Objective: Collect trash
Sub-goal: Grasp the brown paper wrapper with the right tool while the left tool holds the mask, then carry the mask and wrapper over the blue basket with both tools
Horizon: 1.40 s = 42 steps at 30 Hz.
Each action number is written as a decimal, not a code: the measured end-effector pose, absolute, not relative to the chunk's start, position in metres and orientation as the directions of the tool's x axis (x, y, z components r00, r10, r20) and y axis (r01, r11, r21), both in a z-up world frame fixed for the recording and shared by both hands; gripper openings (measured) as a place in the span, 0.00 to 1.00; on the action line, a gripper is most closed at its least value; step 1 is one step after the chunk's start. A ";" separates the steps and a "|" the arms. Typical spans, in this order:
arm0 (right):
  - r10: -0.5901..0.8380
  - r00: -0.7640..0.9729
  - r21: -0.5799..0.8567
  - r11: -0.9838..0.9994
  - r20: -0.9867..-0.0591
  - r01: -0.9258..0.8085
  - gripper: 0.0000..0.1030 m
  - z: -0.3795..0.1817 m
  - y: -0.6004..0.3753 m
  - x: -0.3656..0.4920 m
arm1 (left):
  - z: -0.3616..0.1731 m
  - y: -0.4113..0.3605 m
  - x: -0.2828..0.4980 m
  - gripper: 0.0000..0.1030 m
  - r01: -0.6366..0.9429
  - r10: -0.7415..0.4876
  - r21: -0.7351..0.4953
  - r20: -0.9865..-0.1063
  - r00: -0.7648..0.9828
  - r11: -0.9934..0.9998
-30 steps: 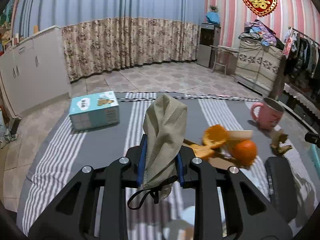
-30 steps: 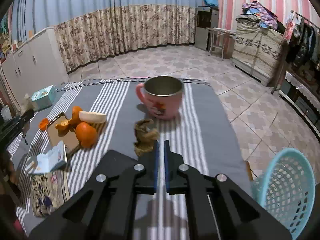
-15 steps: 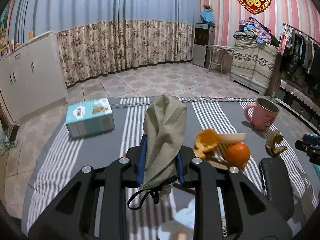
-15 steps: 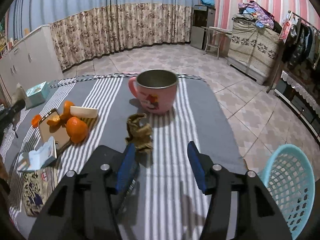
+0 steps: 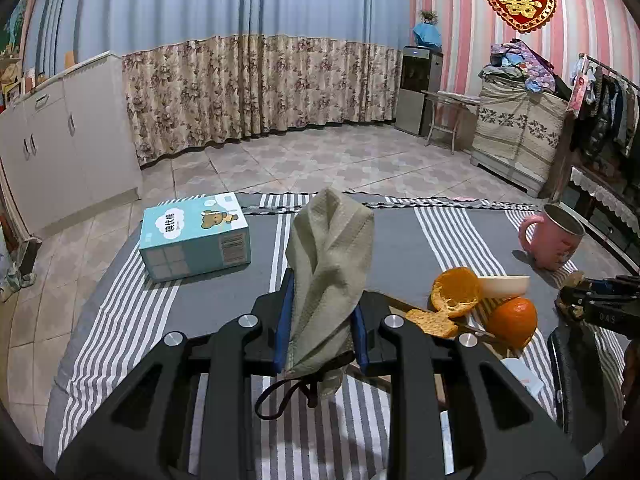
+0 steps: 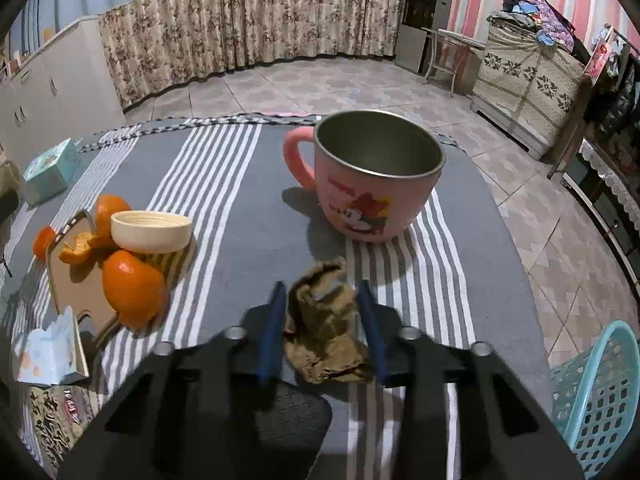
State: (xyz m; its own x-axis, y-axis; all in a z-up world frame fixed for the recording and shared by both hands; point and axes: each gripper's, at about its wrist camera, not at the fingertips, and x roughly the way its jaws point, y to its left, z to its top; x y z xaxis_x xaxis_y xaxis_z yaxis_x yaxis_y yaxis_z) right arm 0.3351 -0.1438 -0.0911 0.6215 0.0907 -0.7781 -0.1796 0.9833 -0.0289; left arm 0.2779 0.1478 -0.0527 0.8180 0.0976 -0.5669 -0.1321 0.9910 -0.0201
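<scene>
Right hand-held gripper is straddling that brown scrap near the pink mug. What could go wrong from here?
1. The crumpled brown scrap is irregular; the right hand-held gripper, which has just been closing, may pinch only an edge and drop it.
2. The pink mug stands just beyond the fingertips; pushing forward could knock it.
3. The blue basket sits below the table edge, so a loose grip may spill on the floor.

Dim indoor light, strong fisheye bending at dark edges, motion-blurred right-view fingers.
</scene>
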 end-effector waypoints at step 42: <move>-0.250 0.740 0.000 0.947 -0.625 0.320 0.30 -0.039 -0.475 0.169 | -0.012 -0.203 0.221 0.24 0.395 -0.347 -0.035 -0.550 0.759 0.918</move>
